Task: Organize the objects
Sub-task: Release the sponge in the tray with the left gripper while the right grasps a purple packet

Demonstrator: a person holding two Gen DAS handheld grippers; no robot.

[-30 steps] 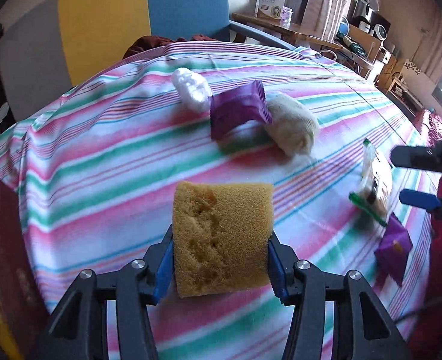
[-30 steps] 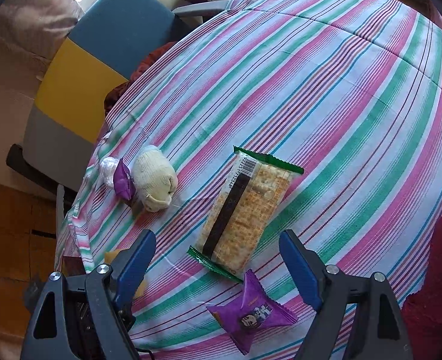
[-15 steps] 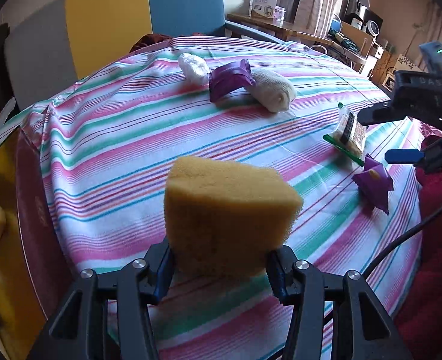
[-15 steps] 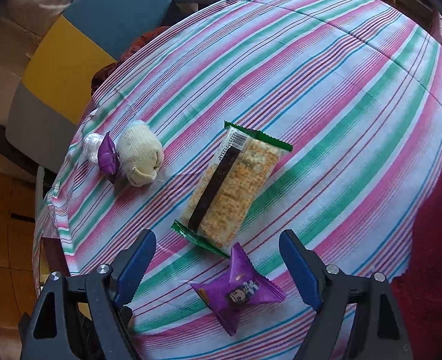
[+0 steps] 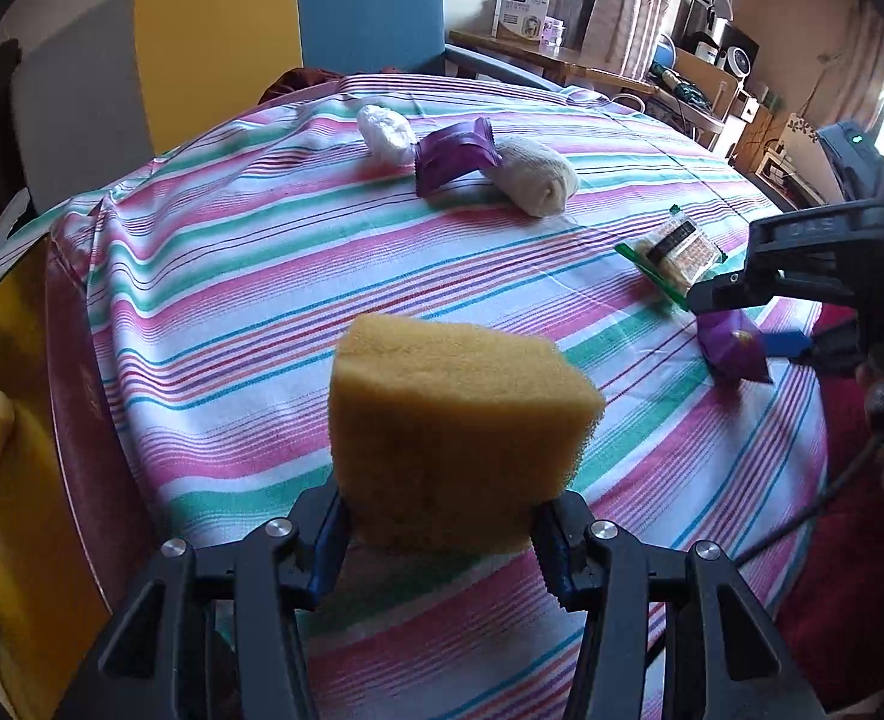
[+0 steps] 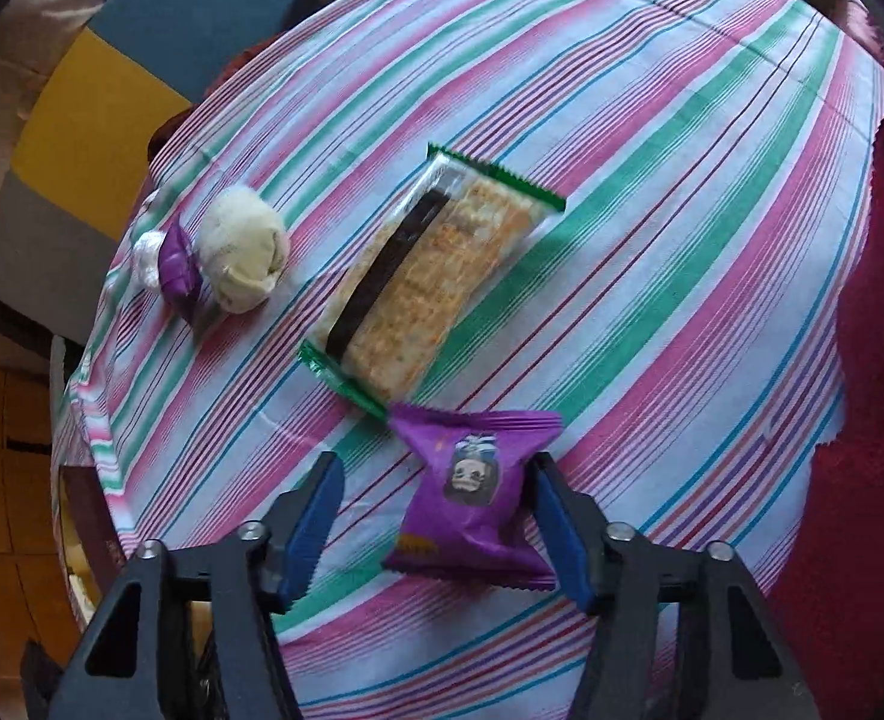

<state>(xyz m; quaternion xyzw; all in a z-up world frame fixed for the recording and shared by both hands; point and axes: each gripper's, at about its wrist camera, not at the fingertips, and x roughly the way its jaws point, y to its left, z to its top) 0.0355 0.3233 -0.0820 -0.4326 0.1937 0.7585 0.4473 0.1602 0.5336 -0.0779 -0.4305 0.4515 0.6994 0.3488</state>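
Yellow sponge (image 5: 454, 438) sits clamped in the left gripper (image 5: 442, 546) above the striped tablecloth (image 5: 250, 276). The right gripper (image 6: 436, 516) is closing round a purple snack packet (image 6: 472, 492) — only its right pad touches. Beyond lie a cracker pack (image 6: 430, 276) and a rolled cloth (image 6: 244, 252).

The left wrist camera looked slantwise across the striped tablecloth (image 5: 262, 276) toward the far chair (image 5: 286, 18). The right wrist camera looked steeply down, close above it. The 2 views shared the cracker packet (image 6: 430, 270) and purple snack packet (image 6: 472, 492).
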